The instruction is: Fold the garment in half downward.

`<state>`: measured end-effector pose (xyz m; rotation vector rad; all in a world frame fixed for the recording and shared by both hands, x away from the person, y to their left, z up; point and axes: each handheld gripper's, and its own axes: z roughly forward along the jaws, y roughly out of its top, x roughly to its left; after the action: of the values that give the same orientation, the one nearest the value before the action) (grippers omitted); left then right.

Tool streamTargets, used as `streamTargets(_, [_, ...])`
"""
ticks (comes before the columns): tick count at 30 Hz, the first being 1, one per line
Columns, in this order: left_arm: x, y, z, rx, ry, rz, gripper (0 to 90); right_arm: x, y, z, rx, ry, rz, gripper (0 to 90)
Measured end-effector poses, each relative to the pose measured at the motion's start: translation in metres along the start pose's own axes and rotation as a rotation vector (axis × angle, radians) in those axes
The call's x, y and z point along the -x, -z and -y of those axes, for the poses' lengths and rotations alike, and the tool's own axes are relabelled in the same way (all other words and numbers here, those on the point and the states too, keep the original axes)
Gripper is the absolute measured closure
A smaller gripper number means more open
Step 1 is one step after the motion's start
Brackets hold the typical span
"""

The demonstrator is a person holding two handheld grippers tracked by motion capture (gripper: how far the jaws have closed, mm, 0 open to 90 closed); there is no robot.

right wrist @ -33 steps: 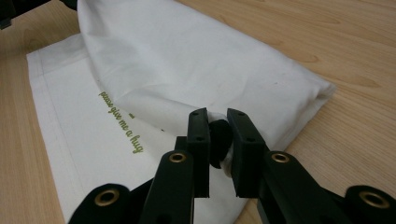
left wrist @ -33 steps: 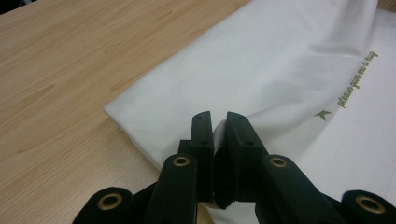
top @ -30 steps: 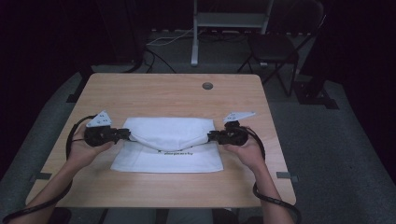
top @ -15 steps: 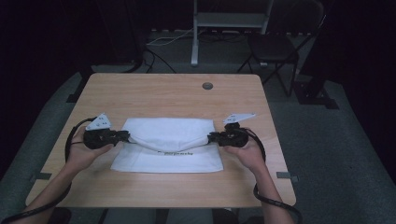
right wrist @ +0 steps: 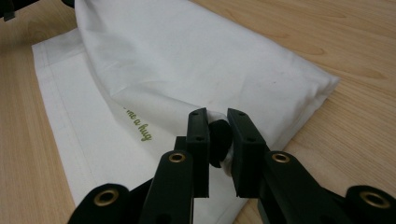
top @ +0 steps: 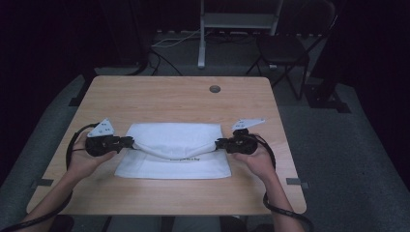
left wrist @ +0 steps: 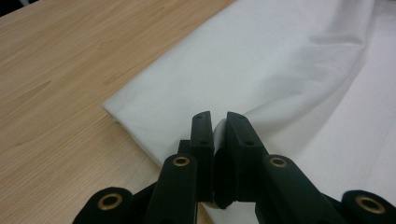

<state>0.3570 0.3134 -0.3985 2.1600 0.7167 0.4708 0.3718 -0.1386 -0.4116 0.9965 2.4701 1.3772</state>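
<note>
Left gripper (top: 126,141): black body, grey three-cornered plate on top, black cable looping at lower left of high view. Right gripper (top: 220,143): same build, grey plate above, black cable curving toward lower right corner. Up close, jaws were matte black flat bars with small screw holes; brass-ringed rivets at arm joints along bottom edge. Forearms bare, no sleeves in frame.

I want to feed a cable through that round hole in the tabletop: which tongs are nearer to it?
Right. The right tongs grip the white cloth almost straight below the hole in the high view; the left tongs grip its opposite end, farther off.
</note>
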Motion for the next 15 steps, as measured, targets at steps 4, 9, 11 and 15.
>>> streamTargets(4, [0.0018,0.0017,0.0004,0.003,-0.005,0.001,81.7,-0.0013,0.0006,0.001,-0.001,0.003,0.0,79.6])
streamTargets(9, [0.0044,0.0044,-0.0006,0.007,-0.015,0.003,81.7,-0.0015,0.0023,0.0017,0.0,0.006,0.001,79.7])
streamTargets(11, [0.0051,0.005,-0.0005,0.006,-0.019,0.001,81.7,-0.0023,0.0026,0.0019,-0.002,0.006,0.001,79.7])
streamTargets(15, [0.0065,0.005,0.0003,0.01,-0.017,0.004,81.7,-0.0042,0.003,0.002,-0.003,0.012,-0.001,79.7])
